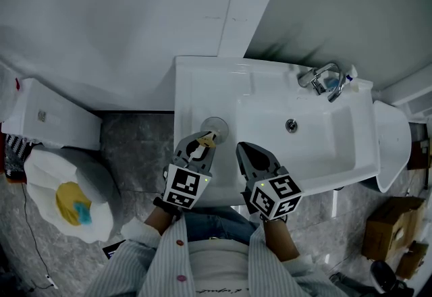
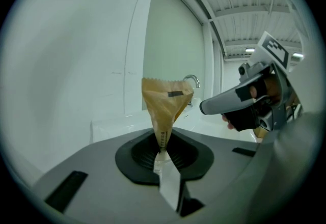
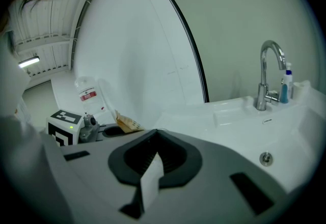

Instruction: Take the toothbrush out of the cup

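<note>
**Grasp made, lift-out pending**

White ceramic sink [image 1: 202,83], centre frame. Right gripper [image 1: 245,152]: fingers closed, empty. Left gripper [image 1: 201,146]: fingers clamped on the toothbrush. Clear round cup [image 1: 216,128] sits on the left ledge. Tan paper-wrapped toothbrush [image 2: 164,103] is at its rim, probably not yet lifted clear.

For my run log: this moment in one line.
left hand-held gripper: shut on brown paper packet | right hand-held gripper: shut, empty

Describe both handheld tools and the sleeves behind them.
Both the left tool and right tool have grey wedge-shaped bodies with black ribbed pads. Each carries a cube of black-and-white square markers with a small green light. The sleeves are pale, finely striped shirt fabric.
</note>
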### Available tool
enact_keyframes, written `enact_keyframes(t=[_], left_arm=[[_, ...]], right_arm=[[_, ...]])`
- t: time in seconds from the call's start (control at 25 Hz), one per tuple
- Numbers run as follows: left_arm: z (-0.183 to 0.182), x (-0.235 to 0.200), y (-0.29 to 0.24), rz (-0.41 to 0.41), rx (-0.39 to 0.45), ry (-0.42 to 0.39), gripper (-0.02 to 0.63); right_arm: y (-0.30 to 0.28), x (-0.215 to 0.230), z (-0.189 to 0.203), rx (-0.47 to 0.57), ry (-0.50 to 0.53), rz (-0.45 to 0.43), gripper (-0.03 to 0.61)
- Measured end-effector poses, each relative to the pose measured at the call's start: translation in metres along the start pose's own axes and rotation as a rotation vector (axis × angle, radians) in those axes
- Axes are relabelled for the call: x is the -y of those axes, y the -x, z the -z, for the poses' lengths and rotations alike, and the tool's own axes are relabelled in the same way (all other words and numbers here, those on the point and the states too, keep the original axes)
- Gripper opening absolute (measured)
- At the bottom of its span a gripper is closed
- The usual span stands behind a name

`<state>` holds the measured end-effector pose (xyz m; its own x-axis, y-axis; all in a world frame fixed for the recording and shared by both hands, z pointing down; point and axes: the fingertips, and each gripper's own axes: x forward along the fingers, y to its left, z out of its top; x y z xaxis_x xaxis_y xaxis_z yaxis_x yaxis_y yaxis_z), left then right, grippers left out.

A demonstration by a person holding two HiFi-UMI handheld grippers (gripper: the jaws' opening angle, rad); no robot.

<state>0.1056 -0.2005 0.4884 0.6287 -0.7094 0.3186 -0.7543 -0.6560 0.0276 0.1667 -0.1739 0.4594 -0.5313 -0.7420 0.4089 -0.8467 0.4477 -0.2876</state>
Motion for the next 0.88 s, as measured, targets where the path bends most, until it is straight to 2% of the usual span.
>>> enact_keyframes(t=[0.4,0.88], left_arm=[[-0.0001,-0.0017,-0.0015,0.021,0.002,0.021,0.041],[-0.0052,-0.0015,-0.0040,0.099,-0.005,0.020,0.038]], right_arm=[[-0.0046,0.0003,-0.0009,-0.011,0.000,0.003,0.011],[-0.0030,-0.0029,-0.0049,-0.002,-0.022,0.044,0.011]])
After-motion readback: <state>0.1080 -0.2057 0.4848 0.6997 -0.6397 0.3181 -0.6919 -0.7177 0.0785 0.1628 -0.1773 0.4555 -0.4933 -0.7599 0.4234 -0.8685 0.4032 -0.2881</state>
